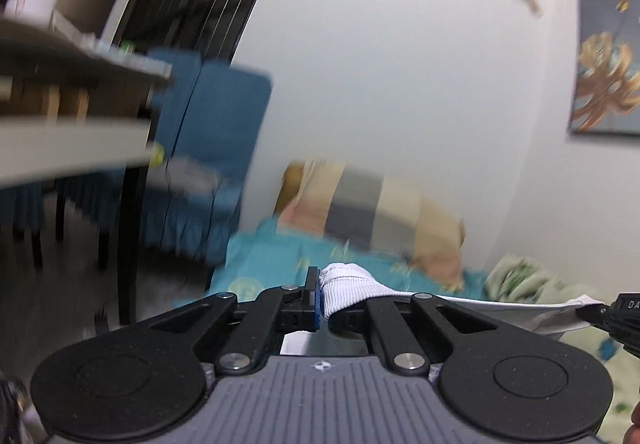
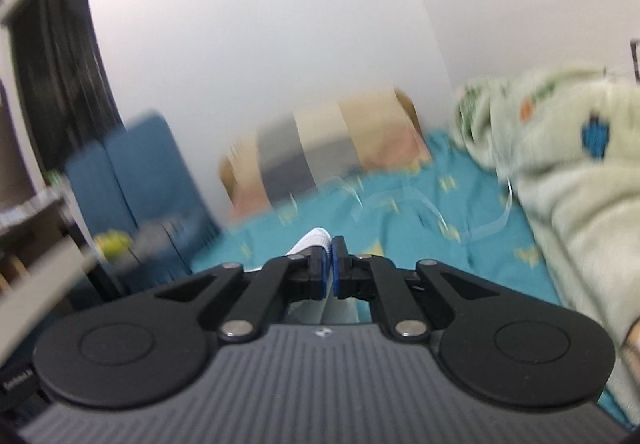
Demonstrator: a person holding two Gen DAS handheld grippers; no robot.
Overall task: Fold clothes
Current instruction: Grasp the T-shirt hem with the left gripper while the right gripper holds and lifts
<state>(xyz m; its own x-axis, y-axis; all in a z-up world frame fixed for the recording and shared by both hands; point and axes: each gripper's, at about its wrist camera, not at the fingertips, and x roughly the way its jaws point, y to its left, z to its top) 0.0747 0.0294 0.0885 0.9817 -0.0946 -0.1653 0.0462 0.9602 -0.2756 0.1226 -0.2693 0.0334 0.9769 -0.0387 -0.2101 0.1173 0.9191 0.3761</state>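
My left gripper (image 1: 325,294) is shut on the ribbed edge of a white garment (image 1: 352,284), held up above the teal bedsheet (image 1: 264,264). The cloth stretches right to my right gripper, whose tip shows at the right edge of the left wrist view (image 1: 600,312). In the right wrist view my right gripper (image 2: 331,264) is shut on the same white garment (image 2: 314,238), a bunch of which sticks out past the fingers. Both views are motion-blurred.
A striped pillow (image 2: 332,148) lies at the head of the bed by the white wall. A pale green patterned blanket (image 2: 568,164) is heaped on the right. Blue chairs (image 1: 216,148) and a table (image 1: 72,92) stand left of the bed.
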